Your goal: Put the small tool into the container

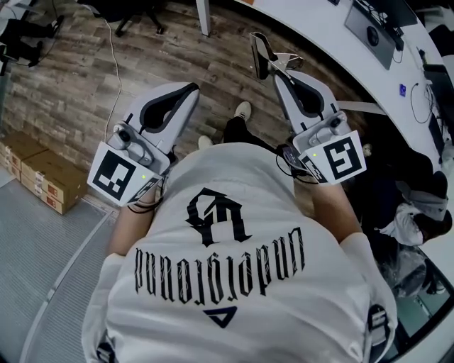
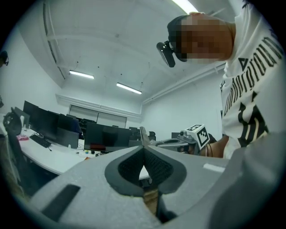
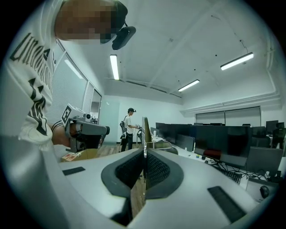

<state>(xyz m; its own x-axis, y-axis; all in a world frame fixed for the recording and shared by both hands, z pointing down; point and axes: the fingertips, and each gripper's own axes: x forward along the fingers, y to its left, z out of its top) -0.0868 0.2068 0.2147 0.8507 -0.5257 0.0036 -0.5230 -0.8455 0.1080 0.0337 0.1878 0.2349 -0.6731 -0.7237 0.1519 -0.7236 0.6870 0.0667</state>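
My right gripper [image 1: 275, 71] is shut on the small tool [image 1: 264, 54], a thin flat piece with a dark blade and a metal part that sticks out past the fingertips over the wooden floor. In the right gripper view the tool [image 3: 146, 129] stands as a narrow upright strip between the closed pads. My left gripper [image 1: 193, 88] is shut with nothing in it, held level beside the right one. In the left gripper view its pads [image 2: 134, 165] meet, with the right gripper [image 2: 178, 143] beyond them. No container is in view.
A curved white desk [image 1: 319, 28] with monitors and a keyboard runs along the upper right. Cardboard boxes [image 1: 42, 174] lie on the floor at the left. A chair base [image 1: 138, 18] stands at the top. Another person [image 3: 129, 127] stands far off.
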